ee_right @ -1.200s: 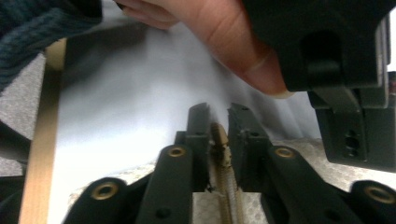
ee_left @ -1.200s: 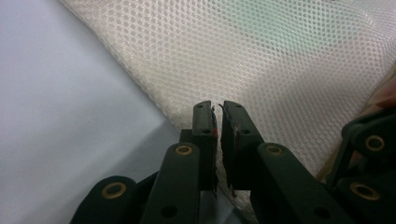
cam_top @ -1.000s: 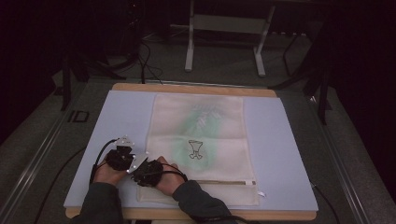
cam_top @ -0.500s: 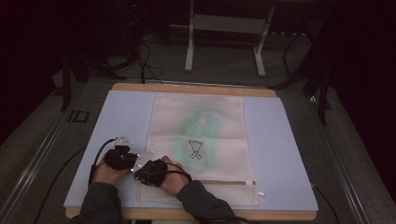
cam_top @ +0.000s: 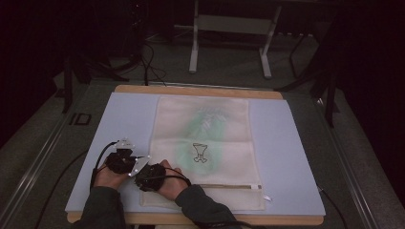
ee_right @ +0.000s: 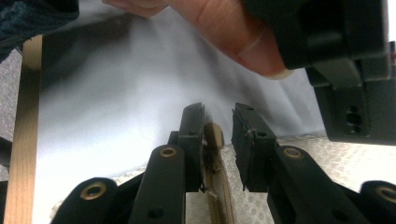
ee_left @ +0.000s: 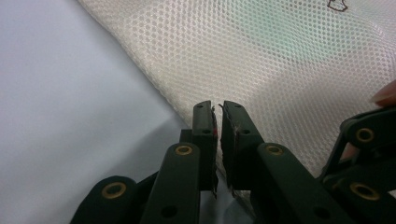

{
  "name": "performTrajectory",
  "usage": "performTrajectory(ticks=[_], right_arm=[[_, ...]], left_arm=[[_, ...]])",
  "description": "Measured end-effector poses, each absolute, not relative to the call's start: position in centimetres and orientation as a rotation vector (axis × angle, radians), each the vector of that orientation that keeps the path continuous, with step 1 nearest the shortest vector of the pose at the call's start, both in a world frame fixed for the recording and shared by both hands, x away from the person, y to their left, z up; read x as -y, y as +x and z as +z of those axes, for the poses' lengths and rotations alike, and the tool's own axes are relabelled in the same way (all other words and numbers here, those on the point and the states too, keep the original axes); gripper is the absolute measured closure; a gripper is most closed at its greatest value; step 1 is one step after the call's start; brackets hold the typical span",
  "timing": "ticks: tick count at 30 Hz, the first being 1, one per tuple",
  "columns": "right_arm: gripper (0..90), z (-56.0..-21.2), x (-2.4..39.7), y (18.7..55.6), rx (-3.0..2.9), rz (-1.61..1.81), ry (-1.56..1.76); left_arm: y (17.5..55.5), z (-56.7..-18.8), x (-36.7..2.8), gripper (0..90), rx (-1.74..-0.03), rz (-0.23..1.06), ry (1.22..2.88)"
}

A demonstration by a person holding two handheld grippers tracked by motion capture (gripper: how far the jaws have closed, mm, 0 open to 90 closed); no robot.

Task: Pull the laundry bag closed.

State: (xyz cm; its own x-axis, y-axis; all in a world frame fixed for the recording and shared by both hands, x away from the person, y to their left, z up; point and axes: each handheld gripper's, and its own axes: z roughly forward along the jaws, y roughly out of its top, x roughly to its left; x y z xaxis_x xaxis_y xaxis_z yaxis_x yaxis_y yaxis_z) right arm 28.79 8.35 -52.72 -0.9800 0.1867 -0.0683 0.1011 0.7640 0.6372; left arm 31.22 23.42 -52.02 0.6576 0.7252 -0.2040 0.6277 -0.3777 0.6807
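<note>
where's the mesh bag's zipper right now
In the high view the zipper runs across the mesh bag near its front edge, to the right of both hands. Its left end lies between the right gripper jaws, which have just been opening.

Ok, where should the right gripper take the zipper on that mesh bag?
Pinch the zipper's tan end at the mesh bag's near left corner, jaws either side of the strip, coming along its line. It stands as a narrow raised ridge there. The right gripper's jaws have just been opening and straddle it without pressing.
</note>
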Motion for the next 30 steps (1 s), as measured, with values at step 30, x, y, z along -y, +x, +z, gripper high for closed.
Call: performTrajectory(ticks=[30], right_arm=[[80.8,-51.8,-4.0,28.2,-2.806,1.156,0.265]], left_arm=[[31.1,-51.9,-23.7,82.7,-1.045,0.158,2.105]])
